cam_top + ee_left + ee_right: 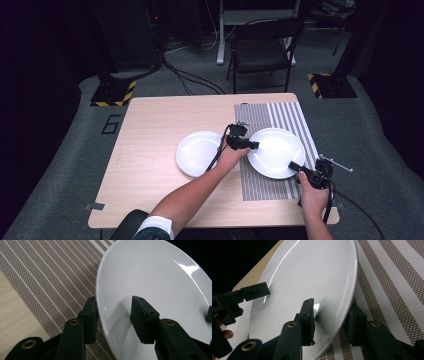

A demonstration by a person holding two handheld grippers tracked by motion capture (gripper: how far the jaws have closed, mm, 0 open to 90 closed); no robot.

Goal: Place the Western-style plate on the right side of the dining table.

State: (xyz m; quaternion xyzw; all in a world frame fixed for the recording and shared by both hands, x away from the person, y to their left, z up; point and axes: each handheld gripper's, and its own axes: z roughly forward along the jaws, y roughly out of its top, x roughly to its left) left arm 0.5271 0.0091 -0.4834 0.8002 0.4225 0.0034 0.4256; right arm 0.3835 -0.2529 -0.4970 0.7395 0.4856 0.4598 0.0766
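A white plate sits over the striped placemat on the right half of the tabletop, with a tool at each side of it. The left tool straddles the plate's left rim: in the left gripper view one jaw lies under the edge and the other above the glazed face, with a visible gap, so it is partly open and not yet clamped. The right tool straddles the near right rim the same way; in the right gripper view its jaws bracket the edge, and whether the pads quite touch the plate is hard to tell, though it looks unclamped. The plate seems tipped up a little from the mat. A second white plate, maybe a small stack, lies just left on the bare wood.

The plate is likely stiff, fairly heavy for thin jaws, smooth and slippery, and breakable if dropped. The rim is the only sensible hold, taken at two opposite points and kept level.
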